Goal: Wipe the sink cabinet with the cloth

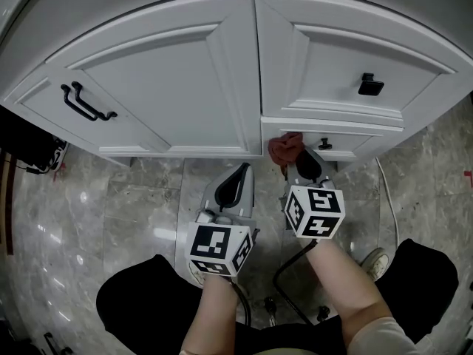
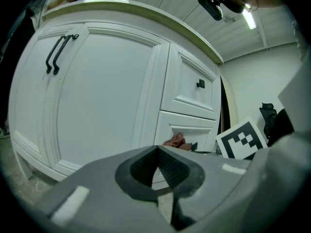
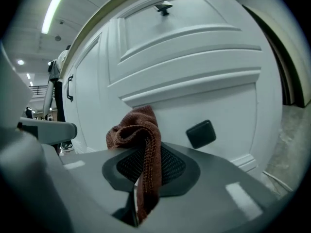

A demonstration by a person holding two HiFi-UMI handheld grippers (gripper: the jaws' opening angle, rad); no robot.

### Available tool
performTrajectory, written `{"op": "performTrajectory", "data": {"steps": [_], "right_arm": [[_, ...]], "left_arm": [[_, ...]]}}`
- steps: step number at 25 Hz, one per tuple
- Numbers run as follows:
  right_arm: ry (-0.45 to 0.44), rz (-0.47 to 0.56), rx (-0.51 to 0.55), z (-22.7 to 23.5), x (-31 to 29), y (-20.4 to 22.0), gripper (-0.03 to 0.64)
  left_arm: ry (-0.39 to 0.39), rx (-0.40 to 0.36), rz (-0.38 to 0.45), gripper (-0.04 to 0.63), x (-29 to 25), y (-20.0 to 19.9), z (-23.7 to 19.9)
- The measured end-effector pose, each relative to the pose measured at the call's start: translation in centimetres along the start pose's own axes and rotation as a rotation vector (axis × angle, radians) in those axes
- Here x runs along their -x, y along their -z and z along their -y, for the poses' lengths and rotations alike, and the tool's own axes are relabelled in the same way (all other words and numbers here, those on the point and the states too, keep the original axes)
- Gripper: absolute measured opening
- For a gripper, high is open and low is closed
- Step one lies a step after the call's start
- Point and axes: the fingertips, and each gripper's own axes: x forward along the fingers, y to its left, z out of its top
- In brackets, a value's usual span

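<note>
Cloth (image 3: 142,140) clamped in right claw (image 1: 301,161) at lower drawer (image 1: 355,142); left claw (image 1: 241,174) closed, empty, alongside.

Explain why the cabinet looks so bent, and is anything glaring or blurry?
Head view: the wide lens bows the sink cabinet, and the glossy floor shows pale reflections. Left gripper view: a ceiling light flares bright. Right gripper view: the cloth is sharp, the corners black.
</note>
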Motion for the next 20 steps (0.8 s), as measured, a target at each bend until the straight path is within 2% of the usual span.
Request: {"op": "performTrajectory", "data": {"steps": [5, 10, 15, 20], "right_arm": [[0.011, -0.010, -0.084, 1.1, 0.2, 0.2, 0.091], [0.067, -0.052, -0.170, 4.1, 0.8, 1.7, 0.090], [0.051, -0.072, -0.185, 4.8, 2.1, 1.7, 0.087], [0.027, -0.031, -0.132, 4.5, 4.3, -0.1, 0.087]], "left_arm": [[0.001, -0.002, -0.007, 0.000, -0.3, 0.2, 0.3], [0.027, -0.006, -0.003, 0.000, -1.2, 0.0, 1.6], [0.061, -0.016, -0.009, 0.000, -2.1, 0.0, 3.2], [0.079, -0.010, 0.002, 0.000, -3.0, -0.3, 4.6]]}}
